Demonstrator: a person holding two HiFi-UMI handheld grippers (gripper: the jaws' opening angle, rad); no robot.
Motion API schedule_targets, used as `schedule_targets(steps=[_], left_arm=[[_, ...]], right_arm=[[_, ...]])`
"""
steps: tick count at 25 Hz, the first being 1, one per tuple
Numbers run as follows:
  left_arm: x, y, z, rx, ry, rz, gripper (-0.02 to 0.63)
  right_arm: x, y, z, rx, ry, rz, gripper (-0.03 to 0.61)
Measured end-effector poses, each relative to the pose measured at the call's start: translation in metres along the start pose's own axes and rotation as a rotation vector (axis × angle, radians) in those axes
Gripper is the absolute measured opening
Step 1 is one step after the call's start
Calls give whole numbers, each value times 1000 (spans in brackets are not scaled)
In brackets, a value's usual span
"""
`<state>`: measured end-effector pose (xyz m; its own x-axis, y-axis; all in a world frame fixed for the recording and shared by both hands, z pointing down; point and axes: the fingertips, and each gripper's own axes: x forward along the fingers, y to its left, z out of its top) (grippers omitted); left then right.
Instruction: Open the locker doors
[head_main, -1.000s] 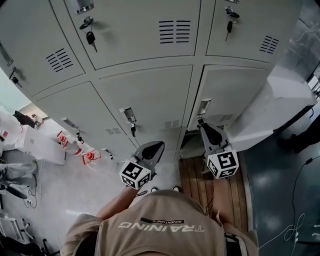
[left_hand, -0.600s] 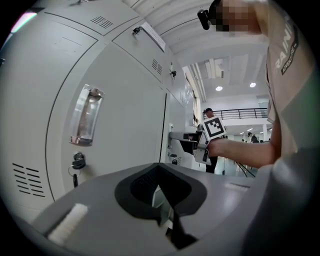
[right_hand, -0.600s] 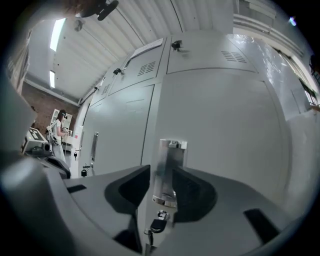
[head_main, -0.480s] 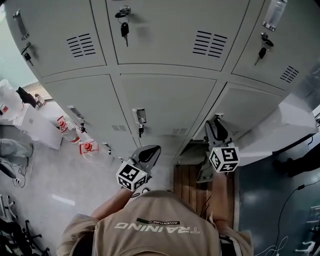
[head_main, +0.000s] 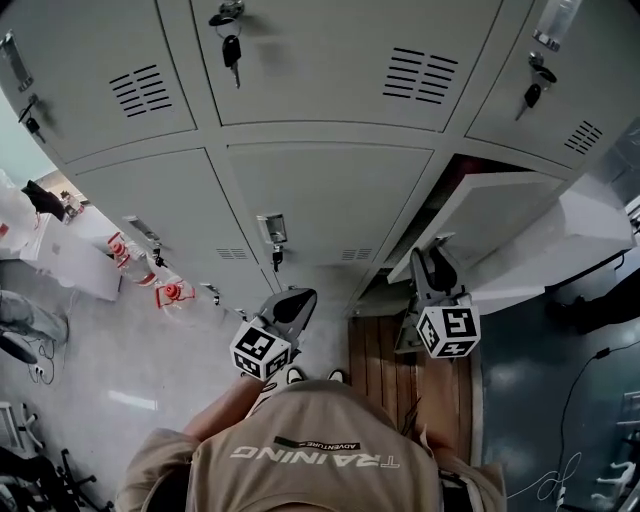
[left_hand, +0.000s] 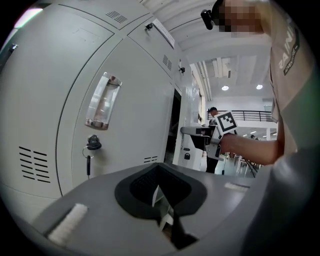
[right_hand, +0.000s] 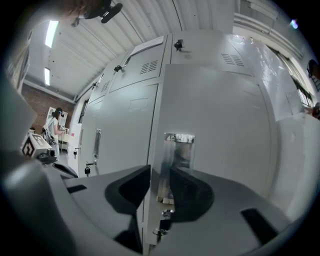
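Observation:
The grey lower right locker door (head_main: 495, 210) stands partly swung out, with a dark gap along its top edge. My right gripper (head_main: 432, 264) is at that door's free edge. In the right gripper view the gripper (right_hand: 160, 189) is shut on the door edge just below the recessed metal handle (right_hand: 178, 150), and a key (right_hand: 163, 216) hangs under it. My left gripper (head_main: 298, 300) is shut and holds nothing. It hangs low in front of the closed middle lower door (head_main: 330, 195), apart from that door's handle (left_hand: 102, 101) and key lock (left_hand: 93, 145).
Upper lockers are closed, with keys hanging from their locks (head_main: 230, 46). A wooden pallet (head_main: 385, 352) lies under my right side. Red and white items (head_main: 168, 292) sit on the floor at left. A white cabinet (head_main: 585, 228) stands right of the lockers.
The lower right door has swung out from nearly closed to partly open, with my right gripper drawing back on its edge. My left gripper has stayed about where it was.

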<state>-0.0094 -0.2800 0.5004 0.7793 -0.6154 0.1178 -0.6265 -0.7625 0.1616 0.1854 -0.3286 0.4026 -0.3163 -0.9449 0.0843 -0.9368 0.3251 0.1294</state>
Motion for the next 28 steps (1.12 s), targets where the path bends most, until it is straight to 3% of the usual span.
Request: schedule_targets(steps=[9, 18, 23, 28], left_arm=[[35, -48, -7, 20, 41, -187, 6], [66, -99, -2, 57, 47, -339, 6], [73, -122, -2, 62, 49, -385, 6], [72, -122, 1, 70, 44, -374, 6]], right_arm=[[-96, -11, -12, 68, 14, -110, 114], [-182, -48, -27, 49, 64, -336, 109], [-217, -77, -35, 101, 69, -439, 92], [-234, -94, -41, 20, 138, -542, 63]])
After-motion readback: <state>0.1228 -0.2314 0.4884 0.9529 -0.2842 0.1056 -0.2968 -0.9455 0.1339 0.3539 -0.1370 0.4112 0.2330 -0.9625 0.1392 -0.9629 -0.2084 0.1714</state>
